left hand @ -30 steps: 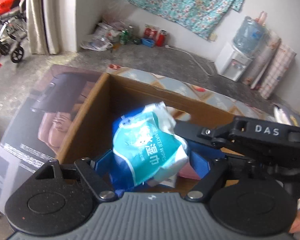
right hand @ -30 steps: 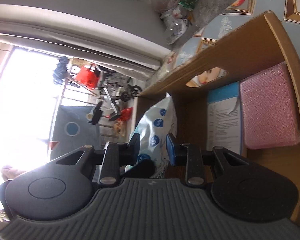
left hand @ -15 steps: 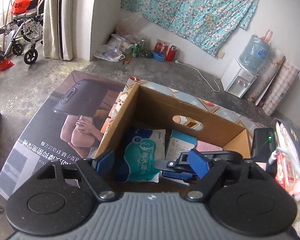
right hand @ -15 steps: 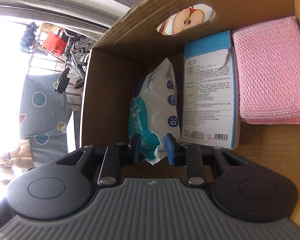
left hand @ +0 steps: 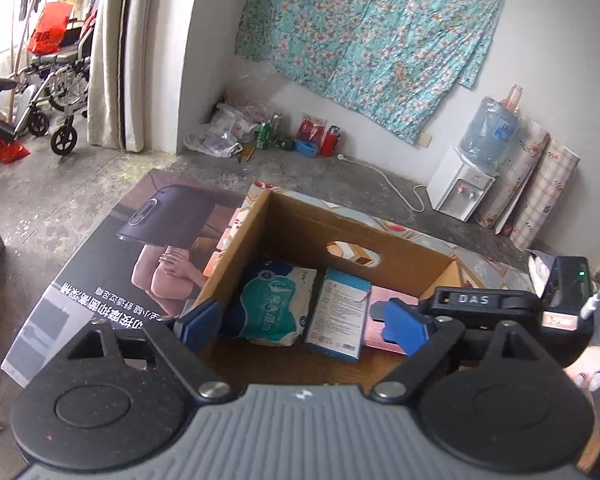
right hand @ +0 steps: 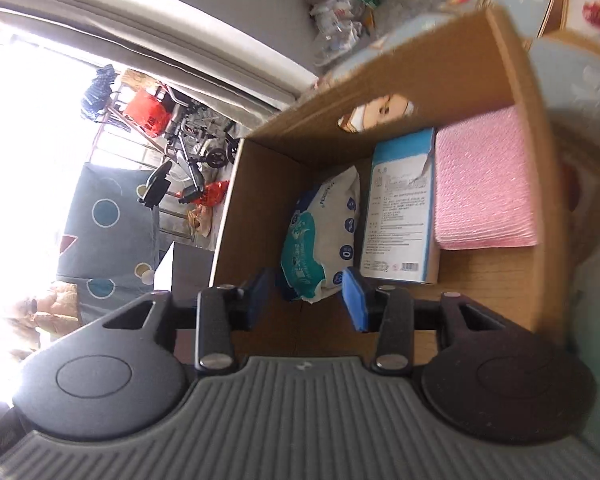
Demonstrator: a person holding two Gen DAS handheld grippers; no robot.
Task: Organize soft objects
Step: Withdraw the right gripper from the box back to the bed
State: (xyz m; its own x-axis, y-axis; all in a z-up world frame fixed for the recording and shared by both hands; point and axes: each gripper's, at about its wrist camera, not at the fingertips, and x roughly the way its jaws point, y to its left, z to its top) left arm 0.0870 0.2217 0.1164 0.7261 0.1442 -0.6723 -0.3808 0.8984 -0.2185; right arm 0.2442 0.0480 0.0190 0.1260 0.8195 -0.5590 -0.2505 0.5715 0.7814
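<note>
A brown cardboard box holds three items side by side. A teal and white wet-wipes pack lies at its left end, a blue and white carton in the middle, a pink cloth at the right. My left gripper is open and empty above the box's near side. My right gripper is open just behind the wipes pack, not touching it; its body shows in the left wrist view.
The box stands on a printed poster sheet on a grey concrete floor. A water dispenser, rolled mats, bottles and bags line the far wall. A wheelchair stands at the left doorway.
The wipes pack went from my left gripper into the box. My right gripper held its end, then opened and let go. Both grippers have pulled back and up.
</note>
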